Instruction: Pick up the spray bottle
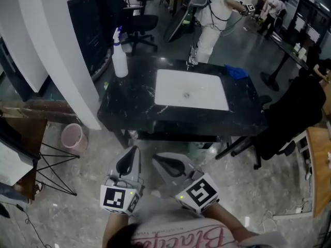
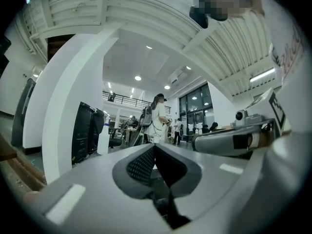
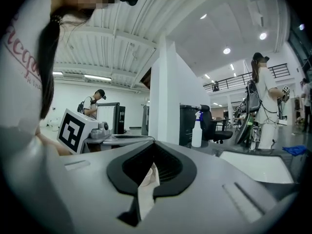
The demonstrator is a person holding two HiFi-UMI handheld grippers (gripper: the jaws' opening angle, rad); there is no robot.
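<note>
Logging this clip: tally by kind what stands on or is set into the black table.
spray bottle: 1
blue cloth: 1
white sink basin: 1
faucet: 1
Total: 4

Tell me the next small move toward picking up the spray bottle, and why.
Probably carry the left gripper forward toward the table's far-left corner, opening its jaws on the way. The spray bottle stands upright there on the black table, well ahead of the gripper. The left gripper is shut with nothing between its jaws.
</note>
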